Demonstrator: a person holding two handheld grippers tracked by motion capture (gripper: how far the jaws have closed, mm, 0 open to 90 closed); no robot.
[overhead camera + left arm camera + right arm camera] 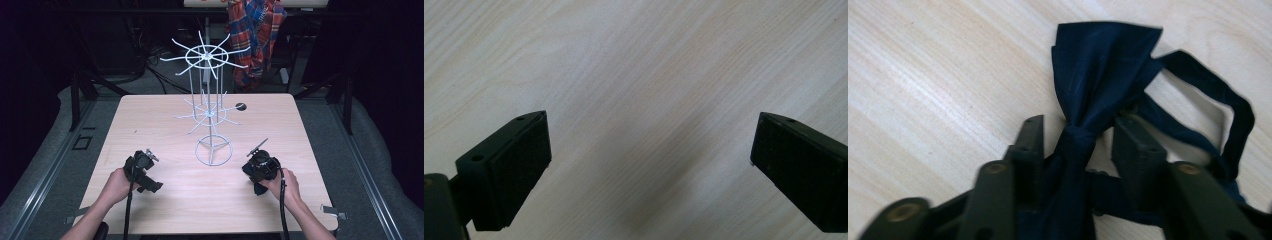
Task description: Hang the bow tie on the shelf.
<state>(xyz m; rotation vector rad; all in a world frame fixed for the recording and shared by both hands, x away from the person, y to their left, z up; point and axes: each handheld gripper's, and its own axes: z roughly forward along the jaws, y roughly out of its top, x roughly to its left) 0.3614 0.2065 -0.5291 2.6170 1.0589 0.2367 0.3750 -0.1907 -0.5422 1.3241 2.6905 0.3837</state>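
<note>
Pale wood grain runs across the table (pixel 165 200), the biggest thing here, with dark floor and clutter behind it; next in size is the white wire rack (pixel 210 107), standing upright on its ring base at the table's middle, two tiers of spokes one above the other; a plaid cloth (pixel 257 30) hangs well behind it, off the table. Below the rack, the person's forearms come in from the near edge, one gripper to each side of the ring base. The left gripper (pixel 649 145) has its jaws set wide apart over bare wood, nothing between them; it sits near the base on the left but holds no part of the work. The right gripper (pixel 1075 137) has its jaws drawn narrow around the knot of a dark blue bow tie (pixel 1098 65), which lies on the wood just right of the rack's base; whether the pads press the knot or merely flank it, I cannot tell for sure. The tie's long axis runs straight out from between the jaws, one wing fanned ahead of the tips, the strap (pixel 1218 95) looping off to one side; so the right hand is plainly the nearer one, and any lift toward the rack's spokes would likely go up and to that hand's left.
</note>
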